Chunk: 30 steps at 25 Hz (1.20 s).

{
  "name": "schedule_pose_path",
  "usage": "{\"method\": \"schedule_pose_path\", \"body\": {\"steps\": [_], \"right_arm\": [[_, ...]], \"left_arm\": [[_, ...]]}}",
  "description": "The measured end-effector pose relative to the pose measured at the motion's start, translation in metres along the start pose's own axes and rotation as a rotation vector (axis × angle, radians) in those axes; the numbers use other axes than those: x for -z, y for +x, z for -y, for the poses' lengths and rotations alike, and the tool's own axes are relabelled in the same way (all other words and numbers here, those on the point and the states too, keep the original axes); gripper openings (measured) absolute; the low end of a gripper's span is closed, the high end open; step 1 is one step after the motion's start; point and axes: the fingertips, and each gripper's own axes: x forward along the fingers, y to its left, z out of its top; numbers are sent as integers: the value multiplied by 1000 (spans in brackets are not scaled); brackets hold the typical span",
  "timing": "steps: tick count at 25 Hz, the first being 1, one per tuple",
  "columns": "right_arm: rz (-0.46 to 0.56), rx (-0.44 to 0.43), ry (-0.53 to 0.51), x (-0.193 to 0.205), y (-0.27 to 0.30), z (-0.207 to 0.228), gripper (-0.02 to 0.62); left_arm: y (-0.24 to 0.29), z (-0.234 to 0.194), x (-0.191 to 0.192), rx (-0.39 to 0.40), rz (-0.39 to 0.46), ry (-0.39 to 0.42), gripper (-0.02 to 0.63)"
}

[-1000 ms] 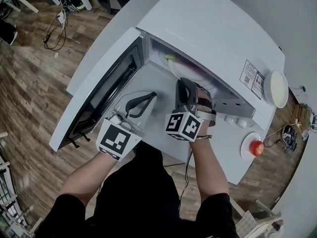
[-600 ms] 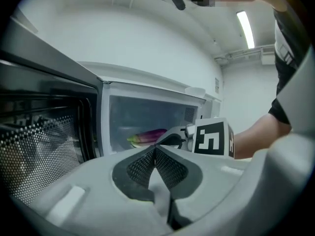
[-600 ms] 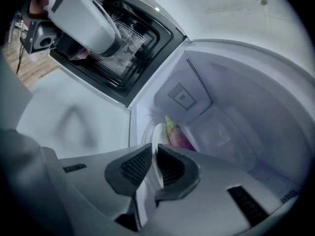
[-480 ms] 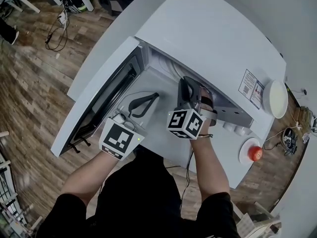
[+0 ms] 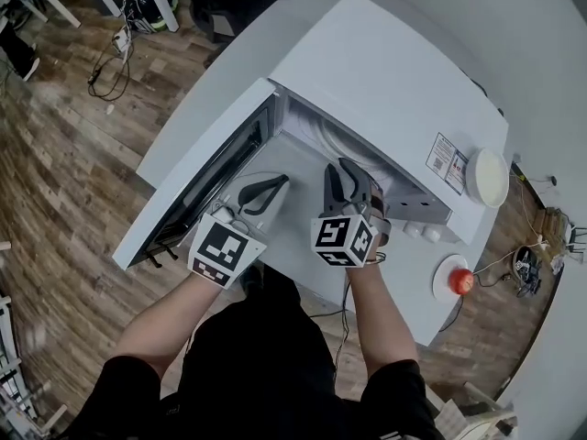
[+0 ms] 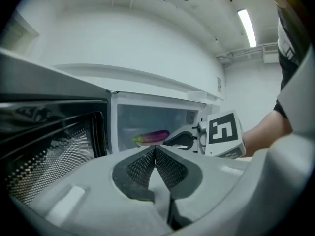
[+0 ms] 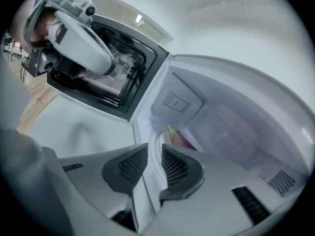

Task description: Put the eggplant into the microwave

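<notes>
Eggplant (image 6: 152, 136): it lies inside the microwave (image 5: 385, 71), on a white plate (image 7: 149, 136). Its green end is turned toward the door side.
Door (image 5: 197, 191): it is swung wide open at the left of the cavity.
Right gripper (image 5: 344, 177): it is held at the mouth of the cavity and its jaws are opening. The rim of the plate is seen in the gap between the pads, but it does not look squeezed. Nothing is carried.
Left gripper (image 5: 266, 189): it is clenched, the pad tips are pressed together and nothing is between them. It is held in front of the open door, apart from it.
Step in hand: it is judged to be the release of the plate, with the pull-back to follow.
How it is done well: the jaws should be opened fully before the hand is drawn back, so that the rim is not dragged. The gripper should be taken out straight along its own line and kept clear of the upper edge of the cavity.
Risk: if the rim is caught by a pad, the plate could be pulled outward and the eggplant could roll.
Progress: the eggplant is already in place, so the task looks almost finished.
</notes>
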Motion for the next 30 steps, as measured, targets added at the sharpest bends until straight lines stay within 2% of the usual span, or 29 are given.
{"method": "schedule_pose_path", "body": {"steps": [4,9,19,23,30], "right_arm": [[3,-50,61,-9,-41,-18,94],[33,-82,77,-27,-93,-30,83],[102,-71,194,-54,-193,-24,71],[137,-99,249,-62,-230,-40,69],[264,-123,377,-67,-300,-42,44]], "left_arm": [[-29,13,-11,-9,5,-15,9],[-70,41,-30,18,41,-58,9],[-131,103,-61,51,103,-15,9],[-159,121,-68,66,113,-9,9],[-182,155,-84,90,122,-2,9]]}}
